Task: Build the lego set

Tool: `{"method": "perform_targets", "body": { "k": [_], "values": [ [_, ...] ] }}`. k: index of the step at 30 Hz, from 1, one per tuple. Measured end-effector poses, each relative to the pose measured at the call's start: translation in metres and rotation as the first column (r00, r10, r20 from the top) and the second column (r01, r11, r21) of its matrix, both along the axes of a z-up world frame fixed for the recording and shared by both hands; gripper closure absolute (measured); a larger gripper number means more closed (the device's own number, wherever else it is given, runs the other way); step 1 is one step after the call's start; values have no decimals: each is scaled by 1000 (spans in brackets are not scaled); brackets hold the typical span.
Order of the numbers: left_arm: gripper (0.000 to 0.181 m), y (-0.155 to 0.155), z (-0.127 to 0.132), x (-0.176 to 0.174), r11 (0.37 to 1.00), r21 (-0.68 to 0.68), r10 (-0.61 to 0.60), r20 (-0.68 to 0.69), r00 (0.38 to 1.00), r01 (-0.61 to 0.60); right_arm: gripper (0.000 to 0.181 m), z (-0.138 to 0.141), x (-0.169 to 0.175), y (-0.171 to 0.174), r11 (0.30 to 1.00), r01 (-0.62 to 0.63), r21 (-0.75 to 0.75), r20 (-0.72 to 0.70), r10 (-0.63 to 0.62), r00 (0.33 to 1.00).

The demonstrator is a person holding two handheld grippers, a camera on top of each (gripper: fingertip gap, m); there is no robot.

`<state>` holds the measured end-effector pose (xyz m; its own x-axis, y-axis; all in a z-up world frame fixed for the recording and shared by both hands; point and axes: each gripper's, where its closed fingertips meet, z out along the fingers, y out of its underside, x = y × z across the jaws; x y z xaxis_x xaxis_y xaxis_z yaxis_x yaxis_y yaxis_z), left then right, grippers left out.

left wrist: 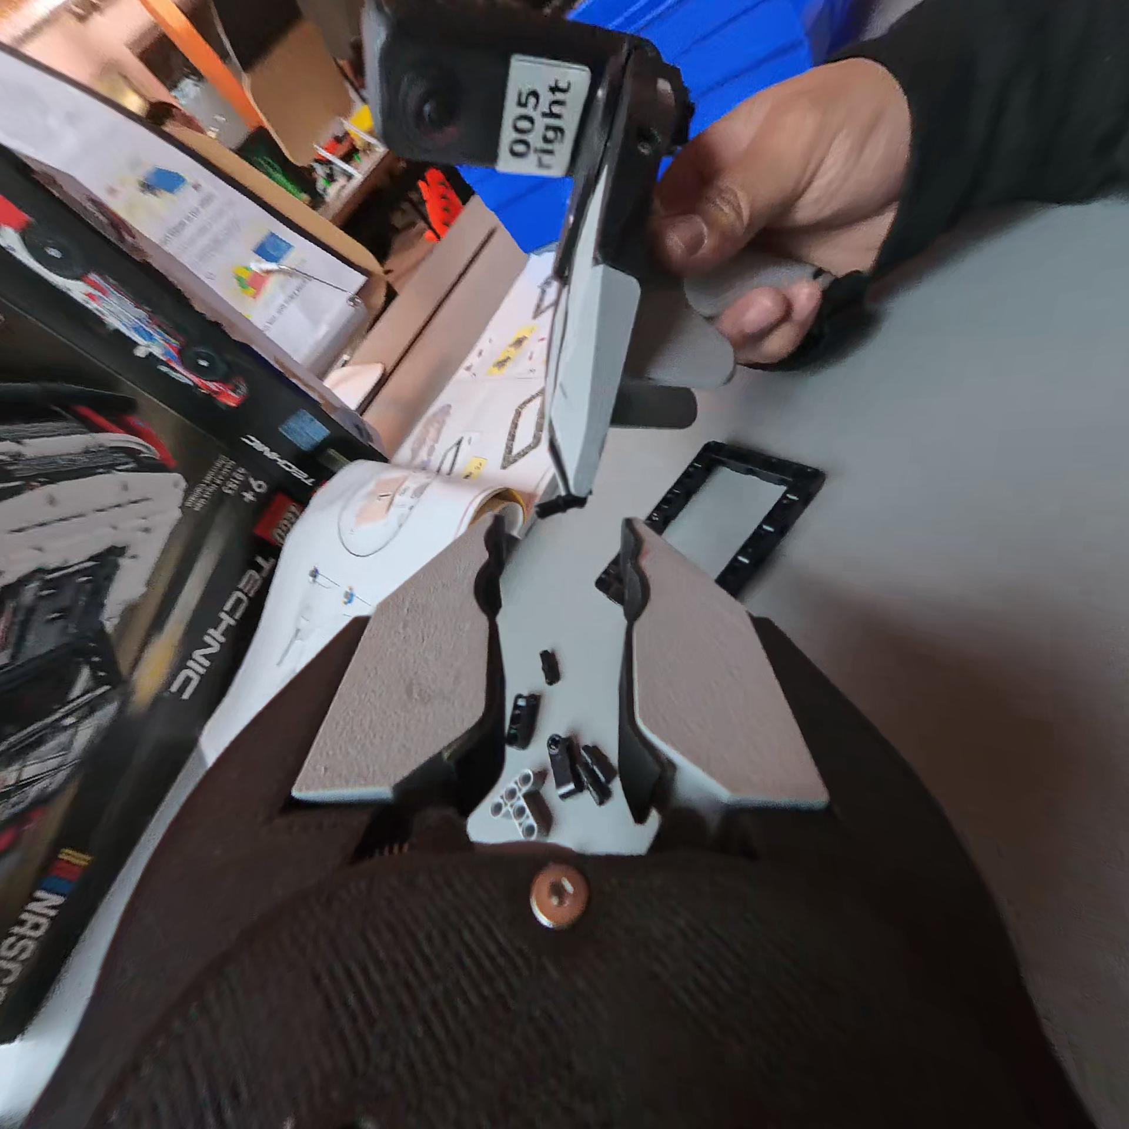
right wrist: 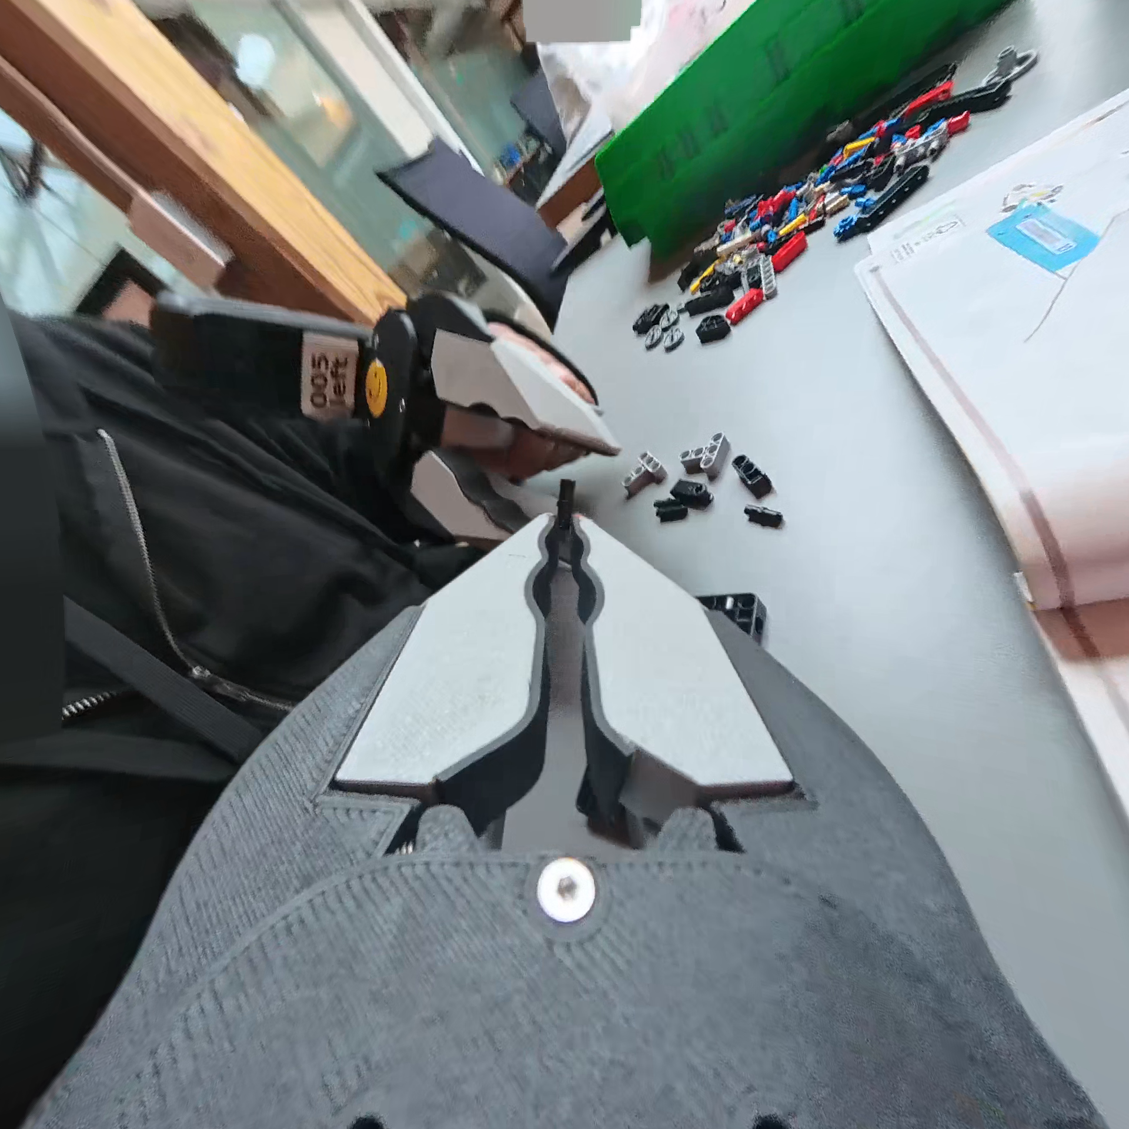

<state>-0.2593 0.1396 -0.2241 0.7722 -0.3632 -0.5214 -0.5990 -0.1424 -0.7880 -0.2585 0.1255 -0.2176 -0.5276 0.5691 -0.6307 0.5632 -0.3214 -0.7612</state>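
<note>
My right gripper (right wrist: 565,526) is shut on a small black pin (right wrist: 566,498) that sticks out past its tips. In the left wrist view the right gripper (left wrist: 568,492) comes down from above with the pin (left wrist: 557,505) at its tip, just beyond my left gripper (left wrist: 563,540). My left gripper is open and empty. Several small black pins and grey connectors (left wrist: 553,763) lie on the table between its fingers. They also show in the right wrist view (right wrist: 702,482), beside the left gripper's fingers (right wrist: 537,397). A black rectangular frame (left wrist: 736,519) lies flat to the right.
The open instruction booklet (left wrist: 421,507) and the black set box (left wrist: 122,550) are on the left. In the right wrist view the booklet (right wrist: 1008,379) lies at the right. A pile of mixed coloured pieces (right wrist: 825,201) lies by a green bin (right wrist: 763,110). A corner of the frame (right wrist: 736,611) shows. My left and right fingertips are right by each other.
</note>
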Motion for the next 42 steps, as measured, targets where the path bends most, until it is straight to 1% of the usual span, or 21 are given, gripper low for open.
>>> {"method": "perform_targets", "body": {
  "k": [4,6,9,13,17,22,23,26,28,30,32,33,36,39,42],
  "values": [
    [158,7,9,-1,996,77,49,-23,999,-47,181,2,-3,2,995,30,-96,32,-27,999],
    [159,9,11,-2,993,97,68,-37,997,-64,181,4,-5,6,987,56,-148,42,-50,998],
    [158,12,6,-2,994,84,76,-50,996,-72,181,13,-4,10,965,58,-257,40,-50,998],
    [160,15,9,-4,992,94,86,-24,996,-84,181,13,-6,12,953,84,-291,57,-70,996],
    [163,16,8,-2,994,82,75,1,997,-75,181,7,-6,8,959,87,-268,76,-69,995],
    [164,14,5,-2,997,66,50,-45,998,-47,181,5,-6,7,956,73,-283,87,-51,995],
    [167,13,2,0,998,52,31,-68,997,-27,181,3,-6,6,961,70,-269,85,-49,995],
    [167,10,-9,2,1000,5,-14,-139,990,15,181,-5,-4,4,982,64,-177,99,-47,994],
    [167,8,-16,4,998,-43,-45,-136,990,40,181,-12,-4,3,992,62,-113,111,-49,993],
    [167,6,-32,6,987,-145,-90,-117,989,72,180,-23,-4,4,997,72,-24,136,-68,988],
    [167,1,-50,8,953,-284,-135,-97,986,103,174,-34,-3,9,992,90,94,156,-104,982],
    [167,-2,-58,10,931,-343,-164,-89,983,124,173,-35,-3,13,984,108,139,147,-128,981],
    [167,-8,-67,20,871,-452,-237,-48,970,191,172,-35,-1,22,962,148,231,119,-179,977],
    [167,-5,-69,20,837,-504,-274,-50,960,212,174,-42,3,25,940,150,307,122,-195,973],
    [167,-3,-66,17,818,-534,-286,-55,957,214,177,-52,10,17,928,94,361,150,-158,976]
  ]
}}
